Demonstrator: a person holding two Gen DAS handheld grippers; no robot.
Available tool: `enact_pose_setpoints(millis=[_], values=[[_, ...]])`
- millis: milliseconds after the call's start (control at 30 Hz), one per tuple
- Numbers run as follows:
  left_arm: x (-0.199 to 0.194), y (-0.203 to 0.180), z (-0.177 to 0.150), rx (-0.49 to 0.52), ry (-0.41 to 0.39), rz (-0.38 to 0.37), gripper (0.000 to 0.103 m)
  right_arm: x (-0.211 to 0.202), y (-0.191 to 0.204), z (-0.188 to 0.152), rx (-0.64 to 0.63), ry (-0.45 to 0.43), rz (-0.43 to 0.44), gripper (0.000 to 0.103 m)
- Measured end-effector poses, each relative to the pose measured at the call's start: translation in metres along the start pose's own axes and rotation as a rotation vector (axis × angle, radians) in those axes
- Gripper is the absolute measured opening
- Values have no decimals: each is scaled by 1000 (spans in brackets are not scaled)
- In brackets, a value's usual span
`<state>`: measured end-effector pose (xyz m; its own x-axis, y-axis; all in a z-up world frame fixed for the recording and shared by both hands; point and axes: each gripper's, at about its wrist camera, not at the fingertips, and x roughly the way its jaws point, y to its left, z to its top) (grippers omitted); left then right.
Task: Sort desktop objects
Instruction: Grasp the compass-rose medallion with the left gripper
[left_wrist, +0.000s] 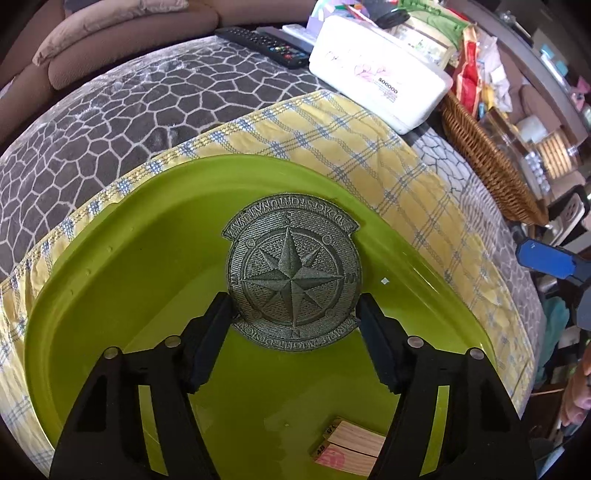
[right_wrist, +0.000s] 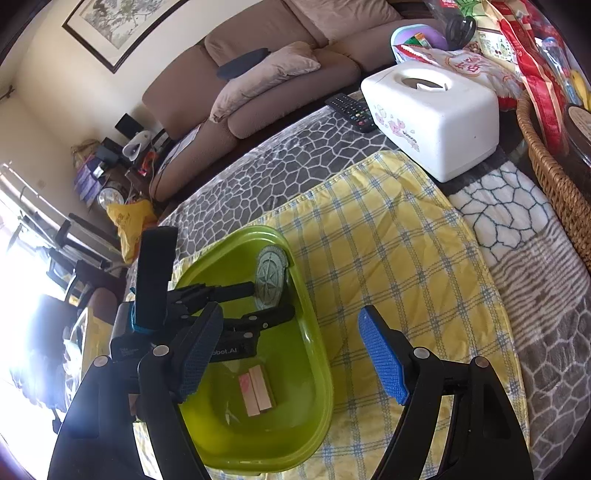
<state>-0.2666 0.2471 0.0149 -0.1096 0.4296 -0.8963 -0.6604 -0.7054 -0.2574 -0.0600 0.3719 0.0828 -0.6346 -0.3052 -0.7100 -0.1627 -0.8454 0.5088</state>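
Note:
A round grey-green compass medallion is gripped by its edges between the black fingers of my left gripper, inside a lime green plastic basin. Two wooden blocks lie on the basin floor below. In the right wrist view the basin sits on a yellow plaid cloth, with the left gripper holding the medallion near its far wall and the blocks beneath. My right gripper with blue pads is open and empty over the basin's right rim.
A white tissue box and remote controls lie at the table's far side. A wicker basket of snack packets stands at the right. A grey patterned blanket covers the table. A brown sofa lies beyond.

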Motion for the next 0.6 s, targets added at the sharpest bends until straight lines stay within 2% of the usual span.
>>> enact_pose_setpoints(millis=[233, 467, 600], values=[[-10, -2, -9, -20, -34, -35, 66, 5, 4, -2, -4, 11, 7, 78], [-38, -13, -26, -21, -96, -95, 66, 19, 2, -8, 39, 54, 67, 78], [-52, -30, -37, 23, -119, -97, 66, 23, 8, -12, 21, 65, 69, 77]])
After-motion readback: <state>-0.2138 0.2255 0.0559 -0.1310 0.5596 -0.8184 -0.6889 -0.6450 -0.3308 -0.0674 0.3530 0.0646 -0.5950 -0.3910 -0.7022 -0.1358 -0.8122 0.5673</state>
